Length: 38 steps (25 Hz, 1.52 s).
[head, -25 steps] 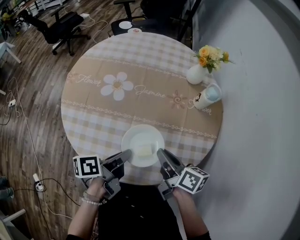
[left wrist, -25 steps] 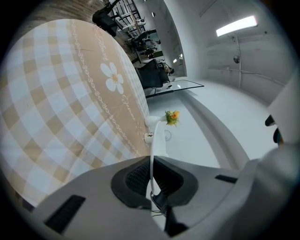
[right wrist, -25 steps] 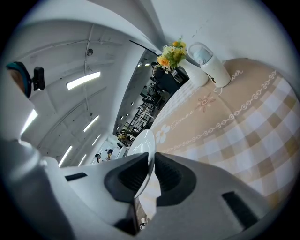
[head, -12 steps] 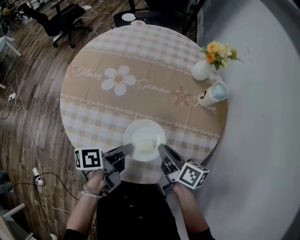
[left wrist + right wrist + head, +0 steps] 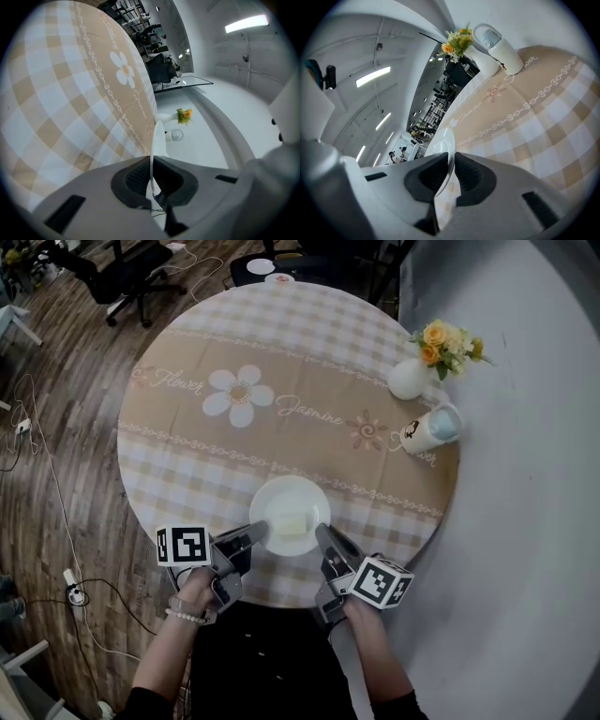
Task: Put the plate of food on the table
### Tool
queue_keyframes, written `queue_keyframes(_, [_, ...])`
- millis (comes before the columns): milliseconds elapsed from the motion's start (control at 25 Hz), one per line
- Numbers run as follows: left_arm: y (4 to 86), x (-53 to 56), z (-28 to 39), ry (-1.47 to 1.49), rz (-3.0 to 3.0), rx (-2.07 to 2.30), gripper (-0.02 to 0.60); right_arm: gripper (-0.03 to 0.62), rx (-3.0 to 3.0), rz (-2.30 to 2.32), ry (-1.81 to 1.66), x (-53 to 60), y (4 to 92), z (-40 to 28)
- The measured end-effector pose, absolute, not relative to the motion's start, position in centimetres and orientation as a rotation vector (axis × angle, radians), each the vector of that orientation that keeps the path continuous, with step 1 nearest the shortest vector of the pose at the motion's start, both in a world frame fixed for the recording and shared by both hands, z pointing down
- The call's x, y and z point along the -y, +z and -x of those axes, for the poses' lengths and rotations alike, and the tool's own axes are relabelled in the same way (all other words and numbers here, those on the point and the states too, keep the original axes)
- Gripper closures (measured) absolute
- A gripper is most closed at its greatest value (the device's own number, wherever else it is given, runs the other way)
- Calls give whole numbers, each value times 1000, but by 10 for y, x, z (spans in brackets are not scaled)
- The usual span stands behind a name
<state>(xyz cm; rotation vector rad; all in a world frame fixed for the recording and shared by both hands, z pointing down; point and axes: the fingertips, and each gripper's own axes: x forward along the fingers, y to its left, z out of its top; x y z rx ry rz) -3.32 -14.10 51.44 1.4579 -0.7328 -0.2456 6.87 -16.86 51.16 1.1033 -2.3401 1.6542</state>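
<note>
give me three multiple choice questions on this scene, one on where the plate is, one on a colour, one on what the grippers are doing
1. Over which part of the table is the plate?
A. the far edge
B. the near edge, next to the grippers
C. dead centre

2. What colour is the plate?
A. blue
B. black
C. white

3. How do the left gripper and the right gripper stand?
A. both shut on the plate's rim
B. both open, clear of the plate
C. one holds the plate, the other hangs away from it

Key:
1 B, since the head view shows the plate at the near edge with a gripper at each side.
2 C, since it shows plain white in every view.
3 A, since each gripper view shows the rim pinched between that gripper's pads.
</note>
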Motion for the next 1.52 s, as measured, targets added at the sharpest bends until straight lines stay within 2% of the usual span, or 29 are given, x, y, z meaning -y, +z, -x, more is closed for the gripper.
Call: queue_keyframes(1520, [604,160,36,-178,-1331,763,575,568,2120,-1117,1685,187,605,-65])
